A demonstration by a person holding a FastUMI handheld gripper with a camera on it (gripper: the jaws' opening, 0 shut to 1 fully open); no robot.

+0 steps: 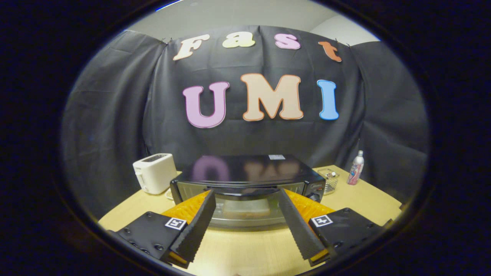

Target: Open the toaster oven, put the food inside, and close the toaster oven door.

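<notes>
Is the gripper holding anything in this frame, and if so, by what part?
Nothing is held. The gripper is open, jaws spread with bare table between them, just short of the closed toaster oven.

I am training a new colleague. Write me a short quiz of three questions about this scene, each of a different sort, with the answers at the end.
1. True or false: the gripper is closed on the door handle of the toaster oven.
2. What stands on the table beside the oven, on the side of the white toaster's opposite? A) a kettle B) a bottle and a clear container C) a plate
3. Fill in: the oven door is ____.

Key: 1. False; the fingers are spread apart, just before the oven front. 2. B. 3. Shut.
</notes>
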